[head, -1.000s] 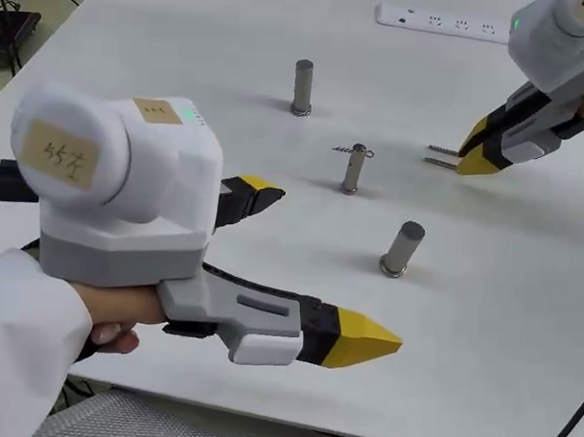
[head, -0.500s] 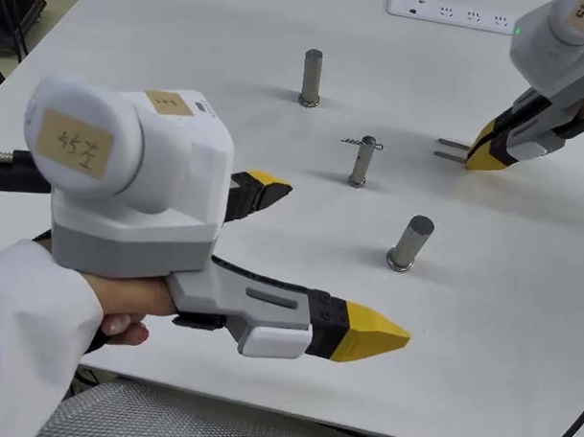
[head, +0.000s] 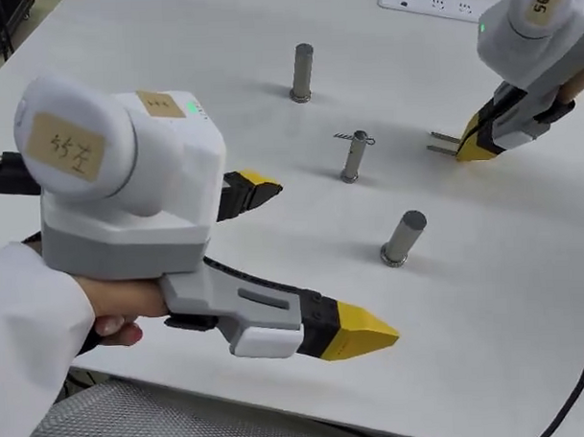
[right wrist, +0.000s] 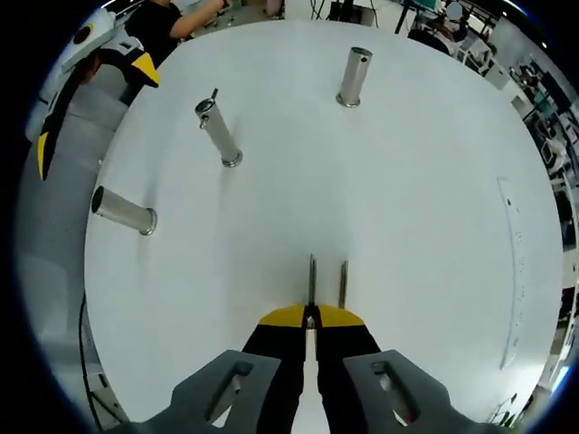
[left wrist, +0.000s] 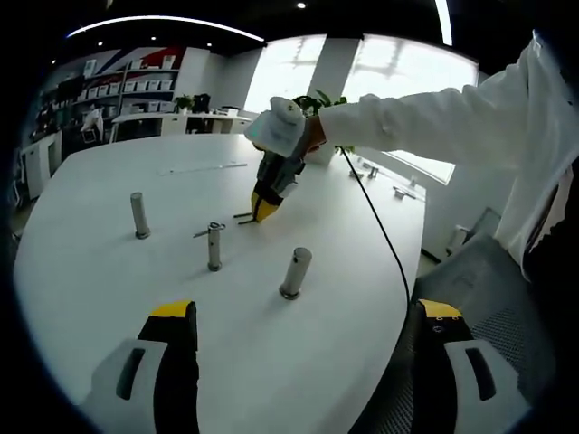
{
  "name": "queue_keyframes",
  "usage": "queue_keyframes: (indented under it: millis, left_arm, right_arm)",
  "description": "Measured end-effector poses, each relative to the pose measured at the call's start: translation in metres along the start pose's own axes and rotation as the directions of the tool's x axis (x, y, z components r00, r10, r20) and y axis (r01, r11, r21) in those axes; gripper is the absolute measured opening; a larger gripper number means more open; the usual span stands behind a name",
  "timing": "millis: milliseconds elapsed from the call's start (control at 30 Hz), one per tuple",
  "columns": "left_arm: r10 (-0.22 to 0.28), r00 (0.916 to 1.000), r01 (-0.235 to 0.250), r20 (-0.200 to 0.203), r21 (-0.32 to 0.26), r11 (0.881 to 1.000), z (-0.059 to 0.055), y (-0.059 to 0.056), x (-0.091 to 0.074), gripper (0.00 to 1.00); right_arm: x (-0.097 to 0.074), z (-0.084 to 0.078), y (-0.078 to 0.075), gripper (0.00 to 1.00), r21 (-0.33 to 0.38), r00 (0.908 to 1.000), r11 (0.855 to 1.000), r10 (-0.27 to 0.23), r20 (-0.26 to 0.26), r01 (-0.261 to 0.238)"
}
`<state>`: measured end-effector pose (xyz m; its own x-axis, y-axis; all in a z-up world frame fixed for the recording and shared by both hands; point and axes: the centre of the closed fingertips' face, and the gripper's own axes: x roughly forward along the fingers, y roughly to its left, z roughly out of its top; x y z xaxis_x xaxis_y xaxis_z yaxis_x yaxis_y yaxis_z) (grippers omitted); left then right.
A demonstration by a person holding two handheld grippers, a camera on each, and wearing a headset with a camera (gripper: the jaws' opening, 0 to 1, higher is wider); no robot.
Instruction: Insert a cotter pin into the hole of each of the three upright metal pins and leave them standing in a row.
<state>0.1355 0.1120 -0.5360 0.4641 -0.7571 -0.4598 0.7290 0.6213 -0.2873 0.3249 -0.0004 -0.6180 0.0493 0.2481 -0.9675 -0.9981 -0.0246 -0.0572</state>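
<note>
Three upright metal pins stand in a slanted row on the white table: a far pin, a middle pin and a near pin. A cotter pin sits through the top of the middle one. My right gripper hovers to the right of the middle pin, shut on a cotter pin whose two prongs stick out toward the row. My left gripper is held open at the table's near side, with nothing between its jaws. Ahead of it in the left gripper view stand the three pins.
A white power strip lies at the far edge of the table. A grey mesh chair sits below the near table edge. The right gripper's cable hangs at the lower right.
The head view has shifted a little. My right gripper has tilted more upright, its tip staying right of the middle pin. The left gripper stays open.
</note>
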Motion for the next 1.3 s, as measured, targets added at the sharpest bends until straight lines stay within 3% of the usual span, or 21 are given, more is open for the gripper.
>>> queue_keyframes:
  millis: [233,433,567,733,833,933,1033,1167,1300]
  left_arm:
    - [0.023,0.9994,-0.022,0.026,-0.012,1.0,0.006,0.011,-0.006,0.99]
    - [0.056,0.9981,-0.056,0.026,-0.012,0.998,0.006,0.019,-0.012,0.99]
    - [0.065,0.9975,-0.065,0.027,-0.029,0.997,0.006,0.02,-0.014,0.99]
    - [0.068,0.9967,-0.066,0.045,-0.042,0.997,0.009,0.019,-0.015,0.99]
    - [0.057,0.9971,-0.055,0.05,-0.042,0.998,0.011,0.017,-0.015,0.98]
    - [0.032,0.9976,-0.027,0.062,-0.07,0.997,0.015,0.011,-0.014,0.84]
    - [0.032,0.9971,-0.028,0.069,-0.06,0.998,0.019,0.01,-0.013,0.85]
    - [0.026,0.9975,-0.022,0.066,-0.056,0.998,0.023,0.008,-0.009,0.84]
    - [0.003,0.9975,0.001,0.07,-0.062,0.998,0.028,0.006,-0.005,0.8]
  right_arm:
    - [-0.002,0.0,0.006,0.0,0.052,1.0,0.999,-0.007,-0.003,0.007]
    - [-0.001,0.0,0.004,0.0,0.058,0.9996,0.998,-0.011,-0.025,0.012]
    - [-0.004,0.0,0.01,0.0,0.038,0.9996,0.999,0.004,-0.026,-0.003]
    - [-0.018,0.0,0.011,0.0,0.045,0.9995,0.998,-0.031,0.001,0.031]
    - [-0.031,0.001,0.021,0.0,0.04,0.998,0.998,-0.058,0.025,0.057]
    - [-0.042,0.002,0.018,0.0,0.027,0.9922,0.994,-0.107,0.064,0.105]
    - [-0.051,0.003,0.019,0.0,0.031,0.9871,0.992,-0.128,0.096,0.125]
    - [-0.067,0.017,0.034,0.0,0.036,0.9667,0.986,-0.166,0.195,0.162]
    - [-0.075,0.02,0.043,0.0,0.016,0.9547,0.98,-0.199,0.221,0.2]
